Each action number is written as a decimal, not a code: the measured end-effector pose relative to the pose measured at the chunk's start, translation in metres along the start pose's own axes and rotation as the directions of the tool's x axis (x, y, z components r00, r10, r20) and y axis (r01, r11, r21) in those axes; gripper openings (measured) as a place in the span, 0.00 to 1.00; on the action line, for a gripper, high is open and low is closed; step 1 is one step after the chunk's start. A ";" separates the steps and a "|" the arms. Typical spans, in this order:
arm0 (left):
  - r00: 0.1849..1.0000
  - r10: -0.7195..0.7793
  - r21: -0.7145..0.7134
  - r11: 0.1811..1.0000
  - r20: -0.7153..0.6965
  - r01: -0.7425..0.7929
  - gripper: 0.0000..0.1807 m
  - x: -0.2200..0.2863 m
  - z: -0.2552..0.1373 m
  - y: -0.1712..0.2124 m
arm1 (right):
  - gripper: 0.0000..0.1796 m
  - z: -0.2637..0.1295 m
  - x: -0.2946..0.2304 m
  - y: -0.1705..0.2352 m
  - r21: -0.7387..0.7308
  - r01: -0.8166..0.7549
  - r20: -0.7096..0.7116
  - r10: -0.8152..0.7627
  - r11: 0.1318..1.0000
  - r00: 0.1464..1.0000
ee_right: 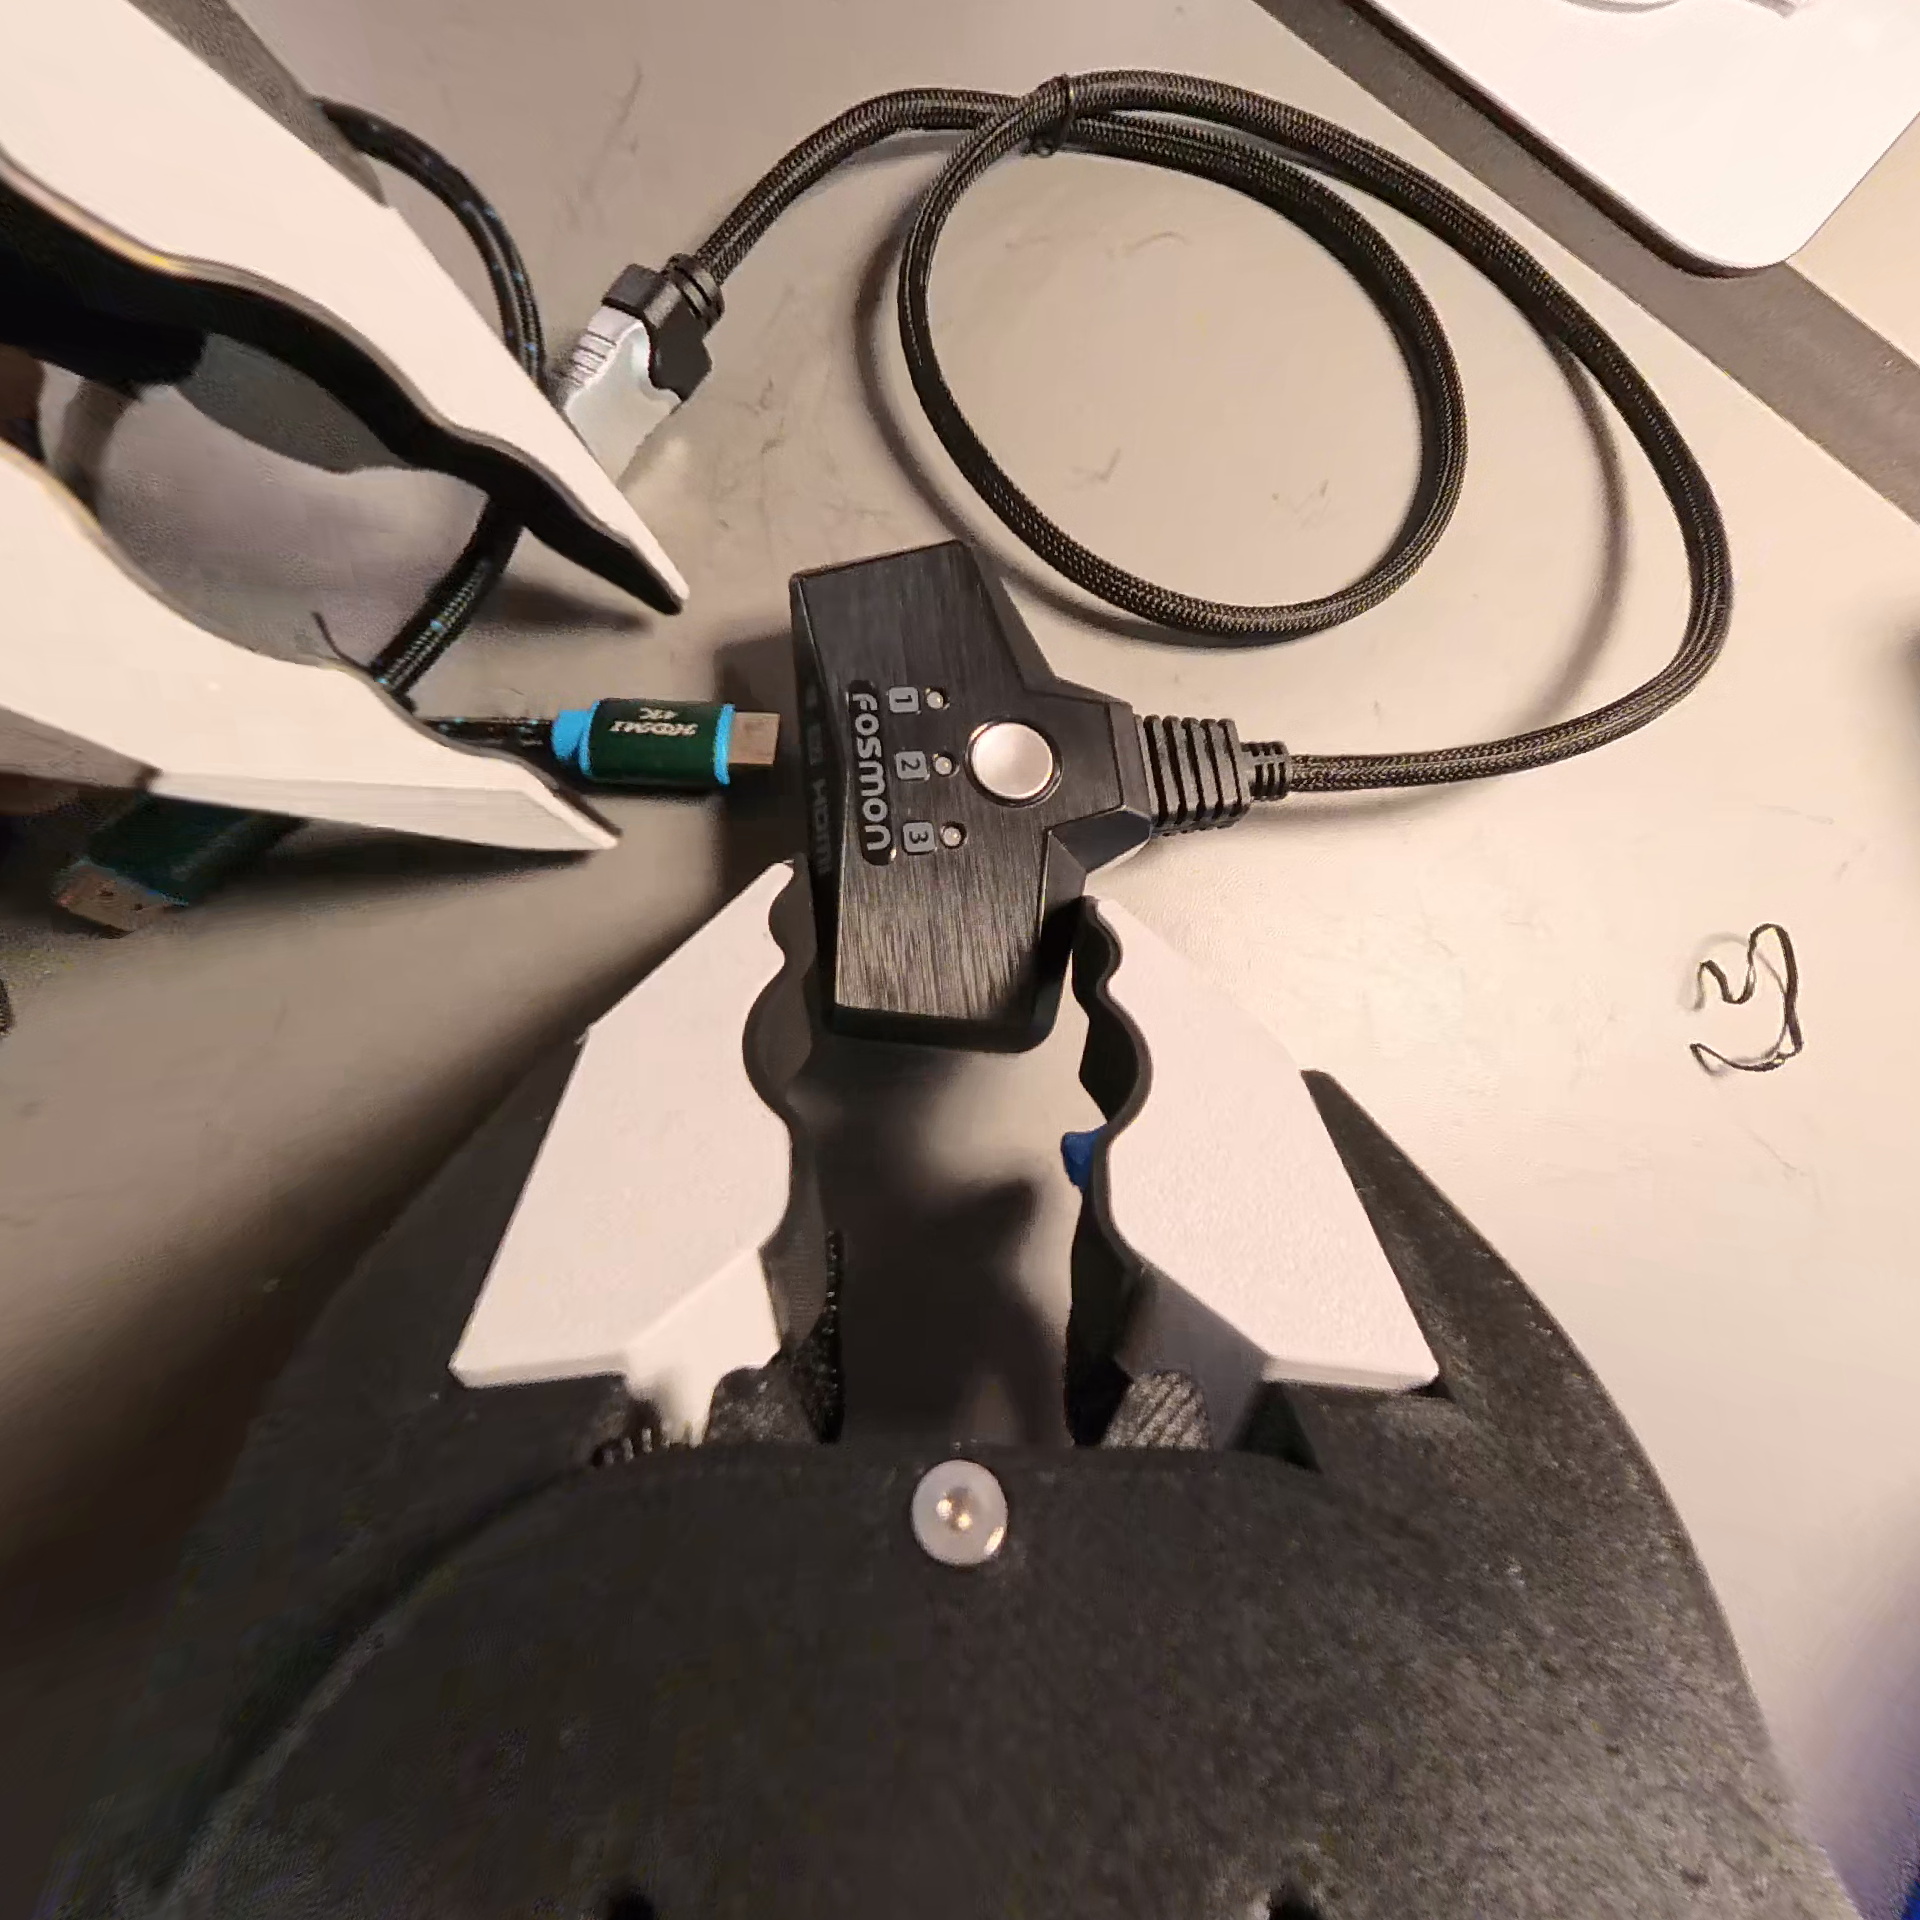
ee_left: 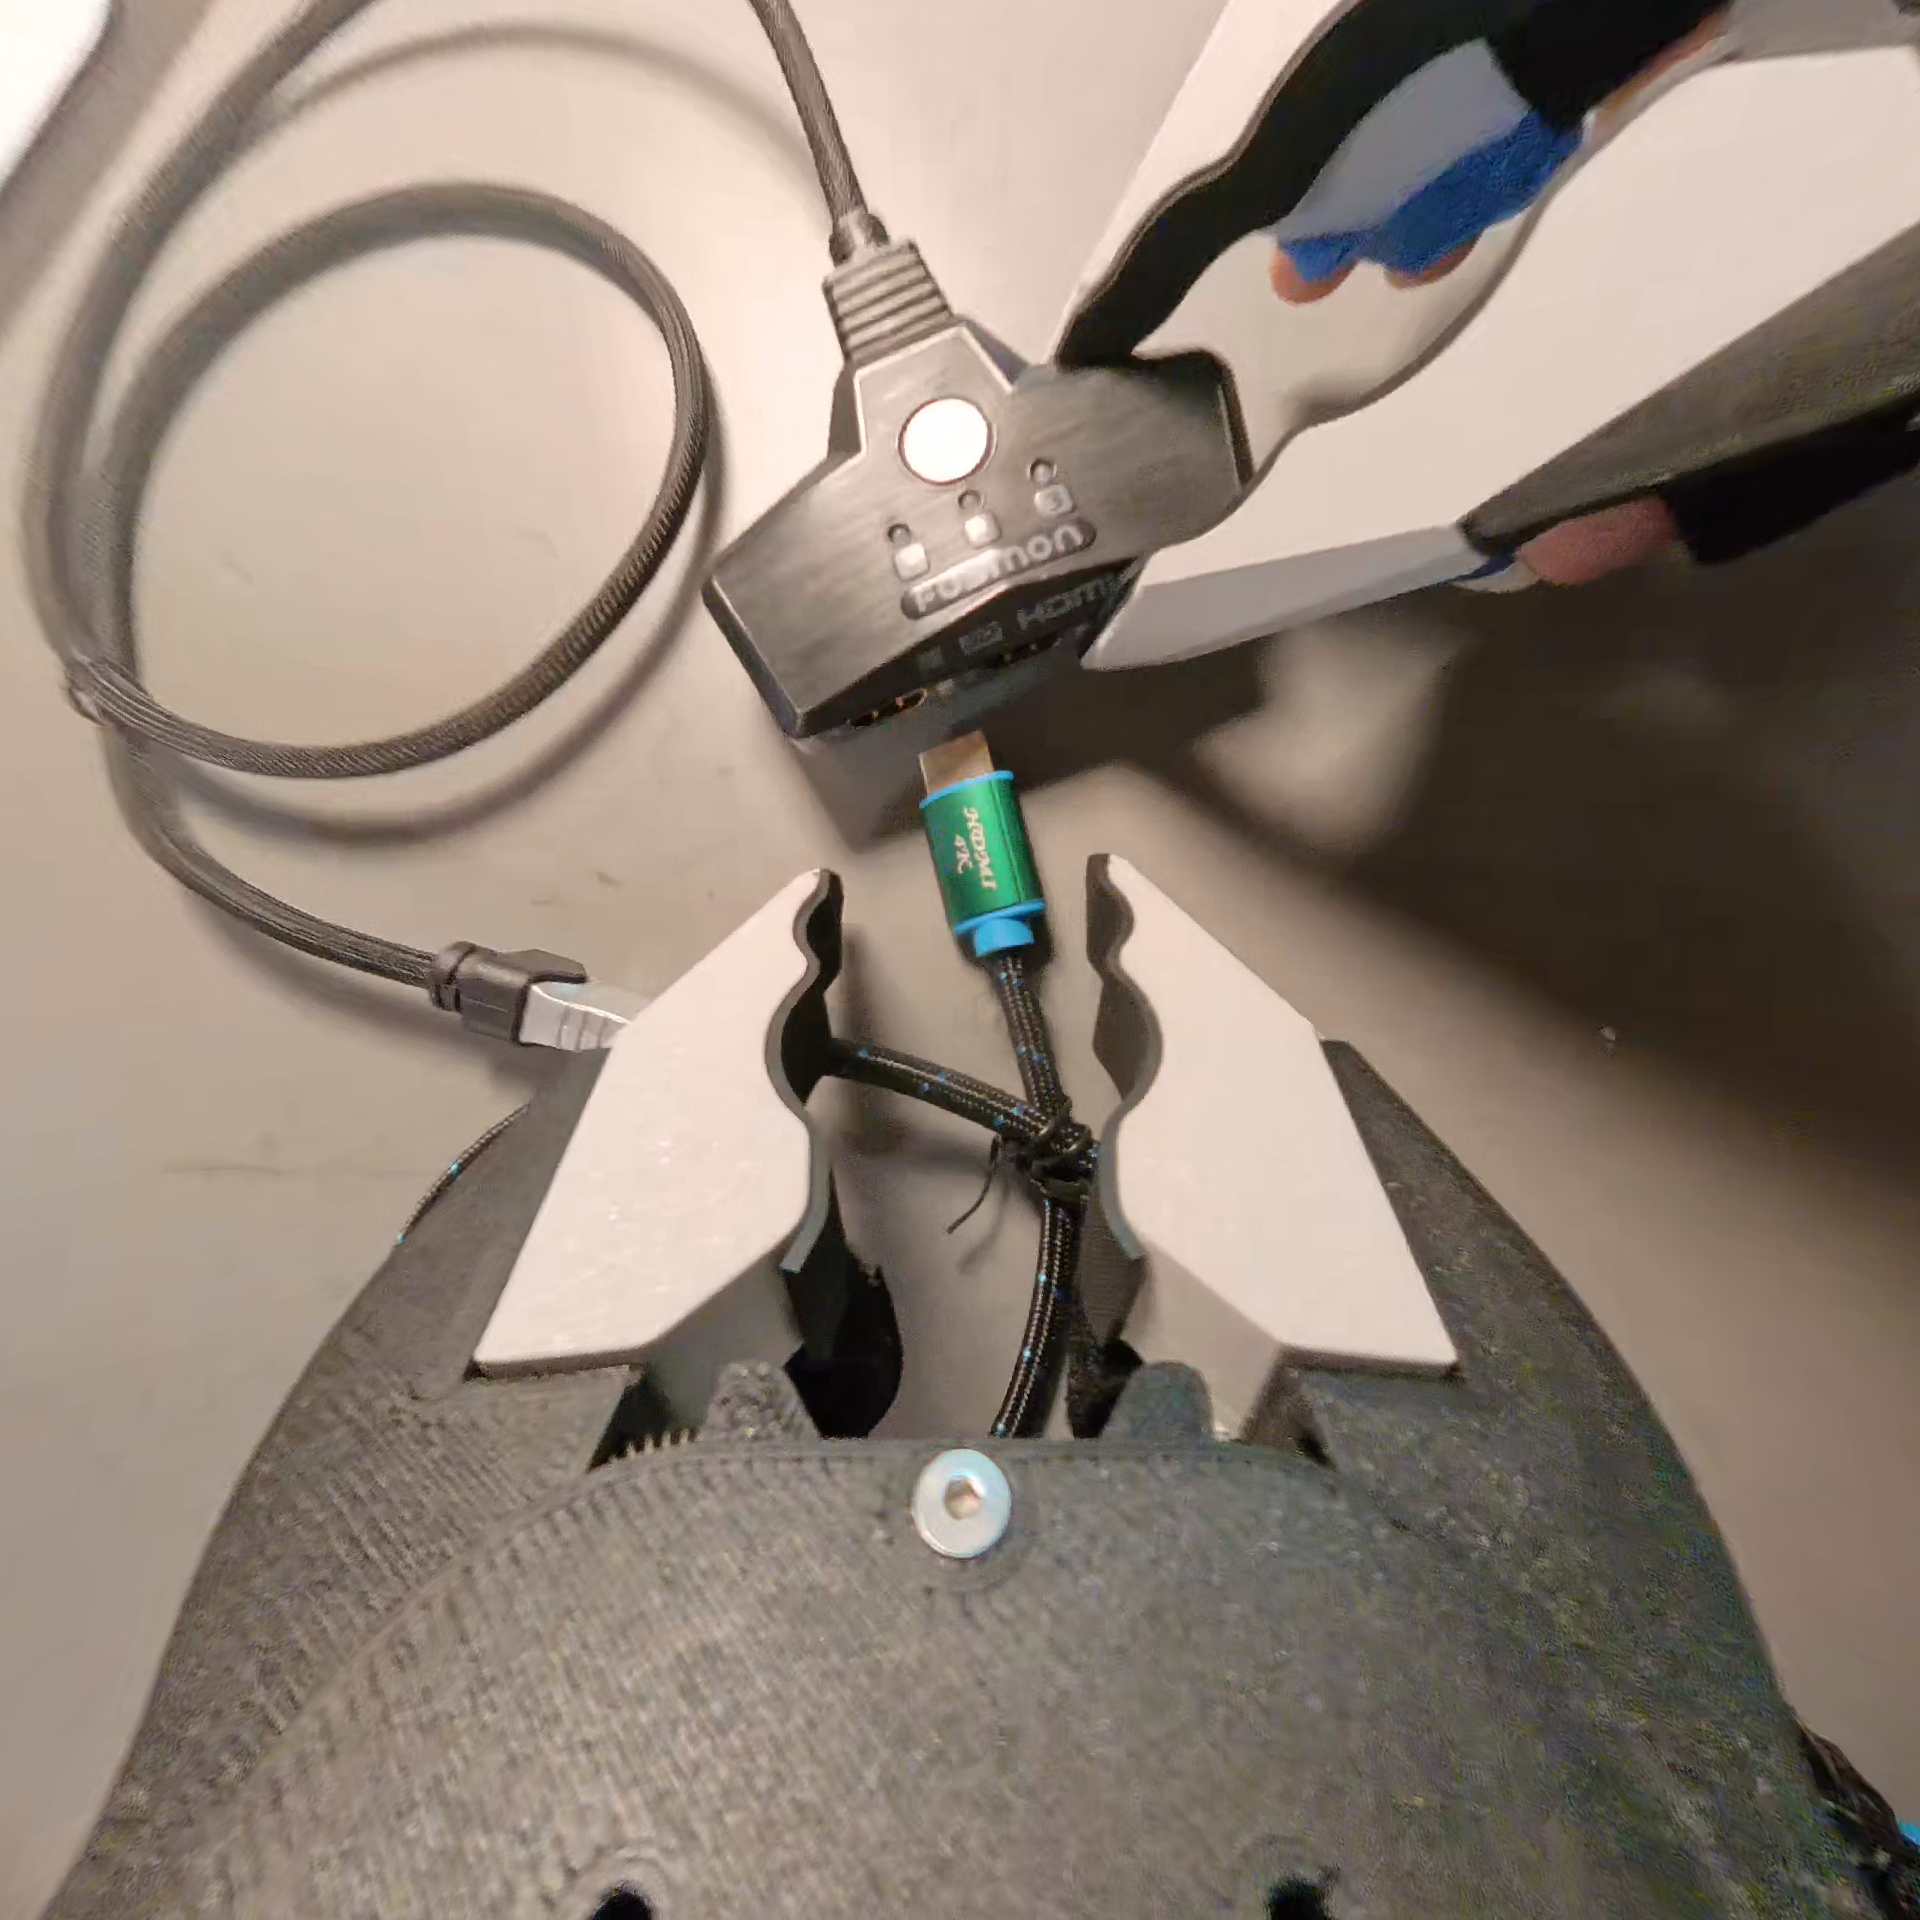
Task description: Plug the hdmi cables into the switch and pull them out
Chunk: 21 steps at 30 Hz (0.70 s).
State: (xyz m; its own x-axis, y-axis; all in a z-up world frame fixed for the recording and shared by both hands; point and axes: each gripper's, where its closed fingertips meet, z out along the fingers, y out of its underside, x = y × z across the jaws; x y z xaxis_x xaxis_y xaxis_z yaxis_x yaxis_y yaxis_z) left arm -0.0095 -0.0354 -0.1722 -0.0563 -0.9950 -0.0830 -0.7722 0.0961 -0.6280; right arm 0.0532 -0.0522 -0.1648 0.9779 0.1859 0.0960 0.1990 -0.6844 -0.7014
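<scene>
Beige tabletop (ee_right: 1351, 1091): right gripper (ee_right: 940, 914) jaws clamp lettered black switch (ee_right: 935, 790); left gripper (ee_left: 961, 883) jaws wide around lettered green plug (ee_left: 982, 868).

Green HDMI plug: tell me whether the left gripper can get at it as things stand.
Probably yes. The left gripper is open, and the green HDMI plug lies just ahead of its jaws, unplugged and just short of the switch. Only the plug's own braided cable runs back between the jaws, so nothing seems to block them.

The black switch (ee_right: 935, 831) bears pale lettering and three small marked squares. The green plug (ee_right: 655, 743) carries pale lettering along its shell.
</scene>
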 end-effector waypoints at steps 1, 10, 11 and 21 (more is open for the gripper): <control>1.000 -0.014 -0.024 1.000 -0.014 0.014 0.28 0.001 0.002 0.002 | 0.28 0.000 0.000 0.000 0.000 -0.003 0.003 0.003 1.000 1.000; 0.996 0.079 -0.019 0.997 0.043 -0.078 0.12 0.008 0.005 0.000 | 0.29 -0.001 0.002 0.001 0.004 -0.010 0.011 0.010 1.000 1.000; 0.991 0.116 -0.015 0.993 0.062 -0.116 0.12 0.008 0.004 0.000 | 0.29 -0.001 0.003 0.001 0.004 -0.011 0.010 0.011 1.000 1.000; 0.876 0.374 -0.100 0.927 0.304 -0.361 0.11 -0.012 -0.003 -0.002 | 0.29 0.001 -0.001 0.000 0.001 0.021 -0.007 -0.021 1.000 1.000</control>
State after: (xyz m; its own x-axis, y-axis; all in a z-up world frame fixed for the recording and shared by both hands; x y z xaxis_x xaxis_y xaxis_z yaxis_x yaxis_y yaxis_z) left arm -0.0090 -0.0234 -0.1677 -0.1457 -0.8272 -0.5427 -0.7592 0.4452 -0.4748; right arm 0.0527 -0.0520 -0.1655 0.9739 0.1953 0.1156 0.2194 -0.6798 -0.6998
